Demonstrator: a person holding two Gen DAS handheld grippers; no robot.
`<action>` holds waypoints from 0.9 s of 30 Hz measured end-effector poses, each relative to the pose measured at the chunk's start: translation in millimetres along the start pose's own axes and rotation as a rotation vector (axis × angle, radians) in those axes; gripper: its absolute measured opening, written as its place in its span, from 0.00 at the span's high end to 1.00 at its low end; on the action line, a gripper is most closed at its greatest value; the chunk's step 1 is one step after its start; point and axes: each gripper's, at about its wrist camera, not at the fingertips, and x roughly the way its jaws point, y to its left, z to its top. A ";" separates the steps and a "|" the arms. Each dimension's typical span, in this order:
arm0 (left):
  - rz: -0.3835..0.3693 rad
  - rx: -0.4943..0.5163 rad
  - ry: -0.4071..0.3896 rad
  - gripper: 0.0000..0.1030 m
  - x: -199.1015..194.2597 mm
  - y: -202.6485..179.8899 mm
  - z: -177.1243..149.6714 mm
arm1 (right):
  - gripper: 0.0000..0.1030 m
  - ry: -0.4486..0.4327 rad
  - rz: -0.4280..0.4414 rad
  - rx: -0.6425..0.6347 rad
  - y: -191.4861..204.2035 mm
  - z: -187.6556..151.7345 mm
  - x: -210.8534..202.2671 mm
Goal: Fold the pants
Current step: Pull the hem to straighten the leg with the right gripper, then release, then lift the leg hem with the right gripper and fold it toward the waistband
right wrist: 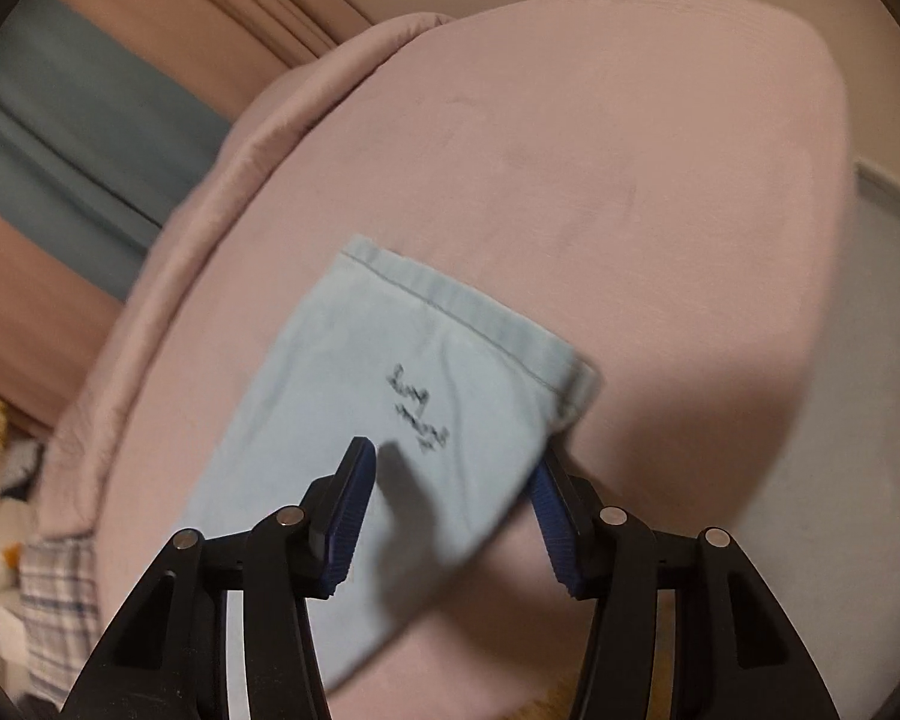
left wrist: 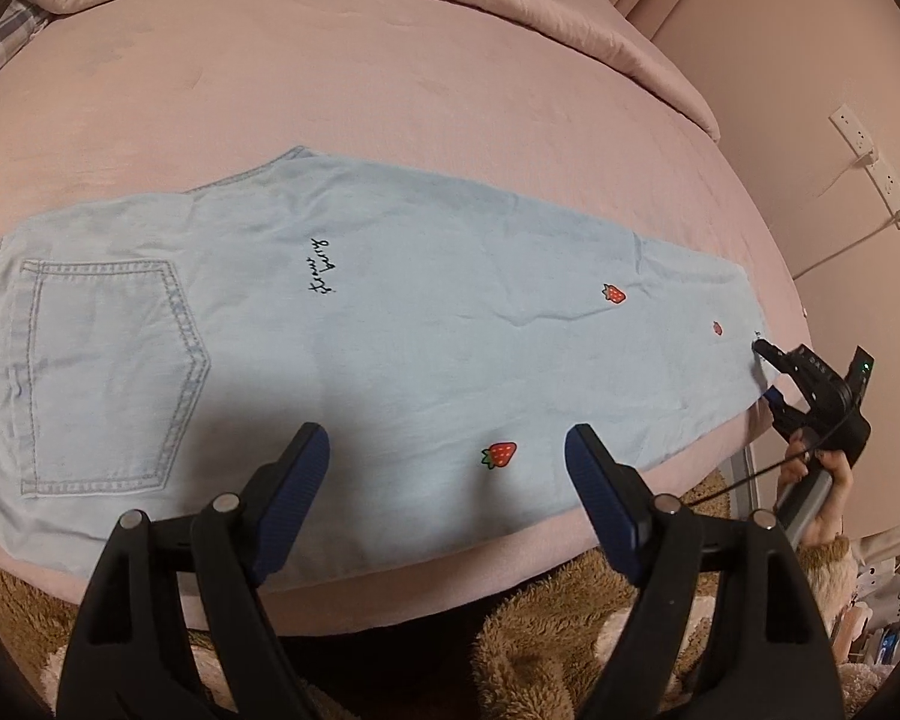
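- Light blue pants [left wrist: 390,312] lie flat on the pink bed [left wrist: 390,90], folded lengthwise, back pocket [left wrist: 108,372] at the left.
- Black cursive embroidery [left wrist: 324,269] on the leg appears to read "strawberry"; red strawberry patches [left wrist: 500,455] dot the fabric.
- Left gripper [left wrist: 447,450] hovers above the pants, fingers wide apart, holding nothing.
- Right gripper [right wrist: 450,480] sits at the hem end, fingers apart, the leg's edge between them, not pinched.
- White wall sockets [left wrist: 870,162] carry no legible text.

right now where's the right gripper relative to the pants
In the left wrist view the right gripper is at the far right, at the hem end of the pants on the pink bed, jaws open around the hem edge.
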 end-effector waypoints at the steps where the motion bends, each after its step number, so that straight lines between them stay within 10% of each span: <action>1: 0.000 -0.004 -0.003 0.21 -1.4 1.4 -0.4 | 0.59 -0.006 0.004 0.007 0.9 2.4 2.8; 6: 0.005 -0.021 -0.012 0.21 -7.9 8.3 -2.2 | 0.90 0.000 0.029 0.033 6.8 7.3 9.4; 17: 0.029 -0.076 -0.055 0.21 -22.7 30.8 -1.8 | 0.91 -0.188 0.037 -0.373 124.4 -14.7 -66.9; 27: 0.032 -0.115 -0.082 0.21 -35.3 52.4 -5.2 | 0.91 -0.103 0.196 -0.705 232.7 -99.0 -86.1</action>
